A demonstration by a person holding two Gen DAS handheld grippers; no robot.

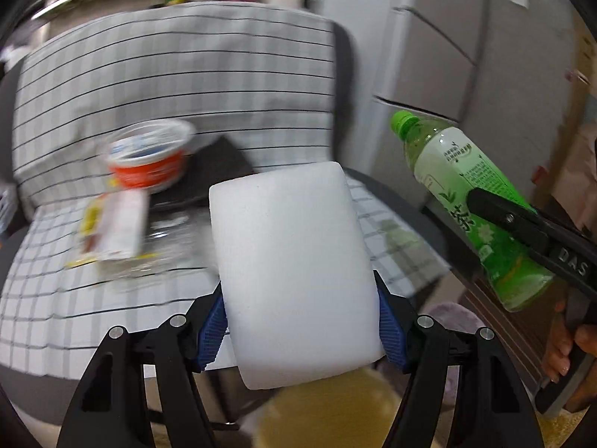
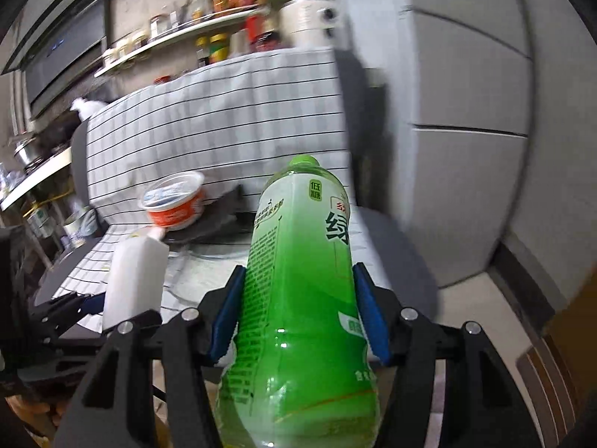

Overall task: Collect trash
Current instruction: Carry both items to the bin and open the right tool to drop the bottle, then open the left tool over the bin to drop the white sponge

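On the checked cloth (image 1: 112, 298) covering the seat, left to right, lay one flat packet (image 1: 112, 227), one clear wrapper (image 1: 171, 239) just beside it, and one dark tray (image 1: 212, 179). One orange-and-white cup (image 1: 149, 156) stood at about 10 o'clock in the left wrist view, at the near edge of the tray; whether it rested on the tray or on the cloth could not be told.

One white foam block (image 1: 291, 272) filled the centre of that view. The left gripper (image 1: 300, 321) pinched it, its two blue pads (image 1: 212, 324) pressed against the block's sides. The block was raised clear of the cloth.

At 3 o'clock in the same view, one green bottle (image 1: 474, 201), cap on, was tilted with its cap toward 11 o'clock. In the right wrist view the right gripper (image 2: 296, 313) clamped the bottle at mid-body, both blue pads (image 2: 227, 313) against its label, the bottle held off the seat. One hand (image 1: 559, 351) gripped the right gripper's handle at 4 o'clock.

One grey refrigerator (image 2: 466, 93) stood at 2 o'clock. One shelf (image 2: 179, 33) of jars ran across 11 o'clock; their number was too blurred to count.
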